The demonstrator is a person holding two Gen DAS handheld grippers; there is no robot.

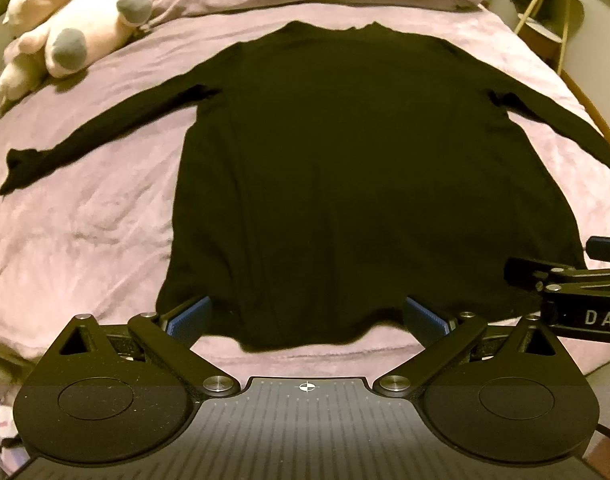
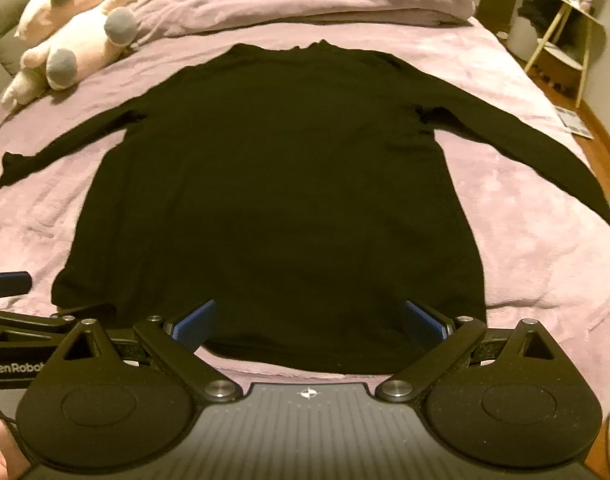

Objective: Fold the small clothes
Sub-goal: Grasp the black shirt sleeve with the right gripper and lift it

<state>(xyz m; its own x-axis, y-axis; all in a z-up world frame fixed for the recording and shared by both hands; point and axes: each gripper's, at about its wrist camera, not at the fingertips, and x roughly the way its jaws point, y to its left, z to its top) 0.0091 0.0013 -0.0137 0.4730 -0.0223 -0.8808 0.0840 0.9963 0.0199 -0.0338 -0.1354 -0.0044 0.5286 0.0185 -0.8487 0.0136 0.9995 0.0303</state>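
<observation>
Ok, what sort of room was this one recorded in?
Most likely a bedroom: a black long-sleeved top lies spread flat on a bed with pink bedding, plush toys near its head, and a small shelf stand alongside.

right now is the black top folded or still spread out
Spread out: the black top lies flat on the pink bedspread, both sleeves stretched sideways, no fold yet.

Matt black knit top (image 1: 345,168); fuzzy pink blanket (image 1: 85,220).

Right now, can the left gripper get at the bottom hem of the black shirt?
Probably yes. The left gripper is open, its jaws spread just at the hem of the black shirt, which lies flat on the pink blanket. Nothing lies between them.
</observation>
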